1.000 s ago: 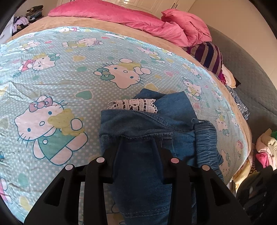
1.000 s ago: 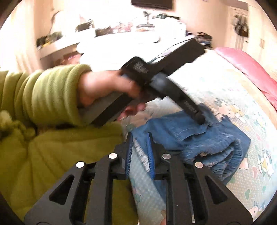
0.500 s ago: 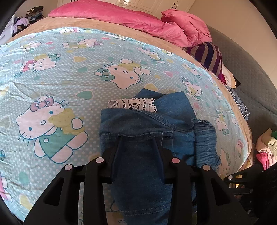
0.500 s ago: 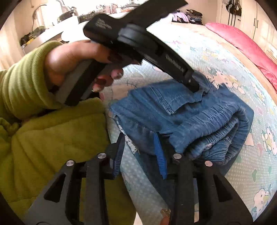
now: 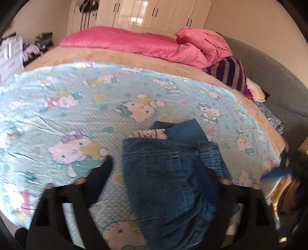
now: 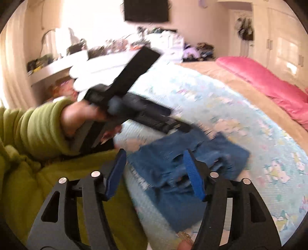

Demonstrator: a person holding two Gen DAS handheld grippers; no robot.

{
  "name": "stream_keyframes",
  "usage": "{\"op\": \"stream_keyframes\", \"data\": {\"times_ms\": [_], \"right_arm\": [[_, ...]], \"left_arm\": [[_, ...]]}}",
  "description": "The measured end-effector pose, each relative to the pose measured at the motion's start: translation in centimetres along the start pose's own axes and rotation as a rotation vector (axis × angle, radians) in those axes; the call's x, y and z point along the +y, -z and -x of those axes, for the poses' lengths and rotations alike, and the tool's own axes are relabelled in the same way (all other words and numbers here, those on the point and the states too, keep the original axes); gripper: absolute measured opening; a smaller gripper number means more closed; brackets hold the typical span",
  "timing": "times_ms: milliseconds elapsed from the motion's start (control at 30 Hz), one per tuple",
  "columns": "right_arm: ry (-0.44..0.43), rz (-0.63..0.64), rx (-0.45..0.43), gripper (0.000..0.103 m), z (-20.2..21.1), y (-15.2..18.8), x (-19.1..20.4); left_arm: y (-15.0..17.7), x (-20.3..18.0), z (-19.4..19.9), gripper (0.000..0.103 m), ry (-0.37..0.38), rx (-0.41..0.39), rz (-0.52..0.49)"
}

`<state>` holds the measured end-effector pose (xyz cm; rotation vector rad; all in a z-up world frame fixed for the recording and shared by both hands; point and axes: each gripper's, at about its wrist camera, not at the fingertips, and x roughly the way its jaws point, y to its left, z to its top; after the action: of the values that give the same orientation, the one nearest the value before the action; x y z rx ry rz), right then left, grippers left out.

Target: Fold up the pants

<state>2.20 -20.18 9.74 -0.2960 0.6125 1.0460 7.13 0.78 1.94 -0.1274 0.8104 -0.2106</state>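
One cartoon-print sheet (image 5: pixel 57 107) covers bed (image 5: pixel 119 55).

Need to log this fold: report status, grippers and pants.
Left gripper and right gripper open, jaws just opened, nothing gripped. Folded blue denim pants lying on cartoon-print sheet. Nothing in the way.

A wide bed (image 5: pixel 134 57) under a pale blue cartoon-cat printed sheet (image 5: pixel 57 107) fills the middle, a pink quilt (image 5: pixel 119 41) along its top edge, glossy white wardrobe doors (image 5: pixel 154 13) upper centre, and a dark wall-mounted screen (image 6: pixel 146 9) above a cluttered, brightly sunlit white shelf (image 6: pixel 57 67).
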Motion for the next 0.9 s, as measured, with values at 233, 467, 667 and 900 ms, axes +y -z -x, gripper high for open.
{"op": "stream_keyframes", "data": {"times_ms": [233, 467, 667, 900], "right_arm": [[0.126, -0.1, -0.076, 0.079, 0.8, 0.1, -3.1], [0.212, -0.234, -0.06, 0.083, -0.1, 1.6, -6.0], [0.255, -0.366, 0.016, 0.083, -2.0, 3.3, -8.6], [0.253, -0.511, 0.127, 0.083, -4.7, 6.1, -11.2]], "left_arm": [[0.1, -0.4, 2.2, 0.098, -0.024, -0.037, -0.007], [0.5, -0.7, 2.7, 0.098, -0.039, -0.04, -0.008], [1.4, 0.2, 1.4, 0.098, -0.053, 0.006, 0.014], [2.8, 1.6, -1.3, 0.098, -0.044, 0.071, 0.086]]}}
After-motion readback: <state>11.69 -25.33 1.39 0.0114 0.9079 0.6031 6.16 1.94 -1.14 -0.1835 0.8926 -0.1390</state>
